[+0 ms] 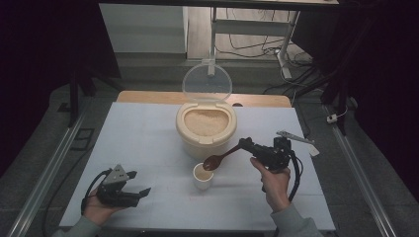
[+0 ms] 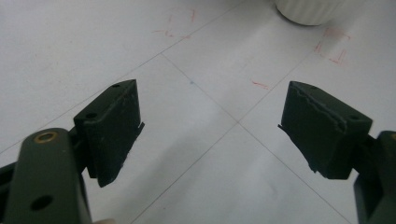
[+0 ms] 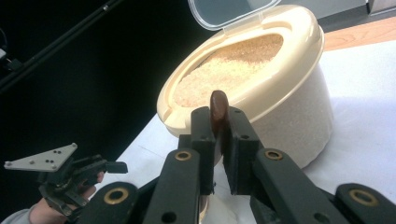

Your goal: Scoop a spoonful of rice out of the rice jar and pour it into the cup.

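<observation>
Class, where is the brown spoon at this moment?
In the high view, the spoon sits right of centre, held above the small cup, just in front of the rice container.

The right gripper clamps the handle of a brown spoon, whose bowl hangs just over the small cup beyond its tips. Behind the spoon stands the open rice container. Well apart, the left gripper rests on the table, jaws spread.

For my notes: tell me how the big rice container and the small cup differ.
The rice container is large, cream-coloured and has a hinged clear lid standing open; the cup is small, white and lidless. The container sits farther back, the cup nearer the person. Both hold rice.
</observation>
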`<state>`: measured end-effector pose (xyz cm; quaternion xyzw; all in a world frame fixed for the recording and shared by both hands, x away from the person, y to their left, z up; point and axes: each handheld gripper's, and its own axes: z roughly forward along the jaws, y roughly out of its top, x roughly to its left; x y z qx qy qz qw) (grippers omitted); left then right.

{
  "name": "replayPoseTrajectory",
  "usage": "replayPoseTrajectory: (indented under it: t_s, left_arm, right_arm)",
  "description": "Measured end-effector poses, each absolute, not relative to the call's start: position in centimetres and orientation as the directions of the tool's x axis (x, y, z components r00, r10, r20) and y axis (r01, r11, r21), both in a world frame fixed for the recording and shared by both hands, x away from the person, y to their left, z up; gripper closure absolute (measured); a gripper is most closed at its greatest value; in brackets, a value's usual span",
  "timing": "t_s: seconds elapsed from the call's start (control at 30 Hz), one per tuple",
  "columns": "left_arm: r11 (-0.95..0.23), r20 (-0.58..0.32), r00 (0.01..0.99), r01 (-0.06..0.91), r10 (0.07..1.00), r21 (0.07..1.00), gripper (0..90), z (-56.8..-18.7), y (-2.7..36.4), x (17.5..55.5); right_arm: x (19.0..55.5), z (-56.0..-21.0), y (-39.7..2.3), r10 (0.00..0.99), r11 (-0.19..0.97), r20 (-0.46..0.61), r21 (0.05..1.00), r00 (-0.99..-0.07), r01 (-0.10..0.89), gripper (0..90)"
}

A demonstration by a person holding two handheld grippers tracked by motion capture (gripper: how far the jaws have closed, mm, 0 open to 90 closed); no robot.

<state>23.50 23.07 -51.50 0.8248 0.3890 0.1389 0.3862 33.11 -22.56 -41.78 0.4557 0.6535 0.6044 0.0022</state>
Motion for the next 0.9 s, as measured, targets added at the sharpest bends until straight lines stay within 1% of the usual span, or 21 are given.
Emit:
replayPoseTrajectory:
  t_s: [0.1, 0.4, 0.77, 0.9]
  left_arm:
    - [-0.397, -0.072, 0.657, 0.535, 0.75, 0.746, 20.1, -51.5, 23.1, 23.5]
    - [-0.395, -0.071, 0.656, 0.534, 0.752, 0.748, 20.1, -51.5, 23.1, 23.5]
    - [-0.394, -0.071, 0.655, 0.534, 0.752, 0.748, 20.1, -51.5, 23.1, 23.6]
    - [-0.393, -0.073, 0.655, 0.535, 0.752, 0.748, 20.1, -51.5, 23.1, 23.6]
  right_arm:
    - [33.1, -41.7, -23.1, 0.581, -0.164, 0.562, 0.789, -0.588, 0.592, 83.6]
    - [32.2, -40.3, -25.0, 0.564, -0.159, 0.531, 0.822, -0.633, 0.547, 83.6]
    - [31.9, -39.6, -25.9, 0.563, -0.073, 0.469, 0.848, -0.68, 0.524, 83.6]
    - [31.8, -39.4, -25.8, 0.569, -0.015, 0.43, 0.857, -0.701, 0.514, 83.6]
